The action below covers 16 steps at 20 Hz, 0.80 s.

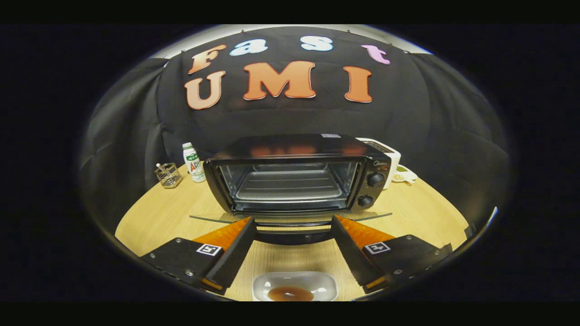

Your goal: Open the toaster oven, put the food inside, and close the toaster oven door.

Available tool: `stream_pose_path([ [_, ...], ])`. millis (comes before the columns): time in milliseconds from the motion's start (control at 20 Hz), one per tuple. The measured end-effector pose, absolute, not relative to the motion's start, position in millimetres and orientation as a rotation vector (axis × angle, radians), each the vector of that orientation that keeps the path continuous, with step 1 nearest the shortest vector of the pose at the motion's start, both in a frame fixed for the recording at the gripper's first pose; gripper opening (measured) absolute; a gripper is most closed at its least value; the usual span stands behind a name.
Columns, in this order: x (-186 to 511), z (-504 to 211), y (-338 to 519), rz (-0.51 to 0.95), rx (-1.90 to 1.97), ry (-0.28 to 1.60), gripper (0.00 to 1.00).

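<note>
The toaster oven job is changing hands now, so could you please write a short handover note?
Hand-held gripper: fingers spread open, holding nothing, their tips at the lowered door's handle.
Toaster oven: on the wooden table, door folded down flat, rack bare.
Food: brown piece in a white dish on the table, between the fingers, close to the camera.
Done: opening. Left: put food inside, close door.

Spread gripper (292, 222) before open toaster oven (297, 174)
</note>
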<state>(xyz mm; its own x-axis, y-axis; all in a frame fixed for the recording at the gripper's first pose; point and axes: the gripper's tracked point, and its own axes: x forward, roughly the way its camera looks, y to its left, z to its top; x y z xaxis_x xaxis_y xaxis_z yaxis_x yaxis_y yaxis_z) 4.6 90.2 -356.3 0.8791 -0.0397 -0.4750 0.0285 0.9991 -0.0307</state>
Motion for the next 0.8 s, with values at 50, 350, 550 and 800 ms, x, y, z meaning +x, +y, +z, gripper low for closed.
stream_pose_path([
  [50,-1,-362,90,-0.035,-0.023,0.506,0.99],
  [350,-34,-422,88,-0.042,-0.003,0.644,0.98],
  [550,-48,-456,87,-0.067,0.059,0.738,0.99],
  [800,-47,-460,84,-0.054,0.025,0.744,0.99],
])
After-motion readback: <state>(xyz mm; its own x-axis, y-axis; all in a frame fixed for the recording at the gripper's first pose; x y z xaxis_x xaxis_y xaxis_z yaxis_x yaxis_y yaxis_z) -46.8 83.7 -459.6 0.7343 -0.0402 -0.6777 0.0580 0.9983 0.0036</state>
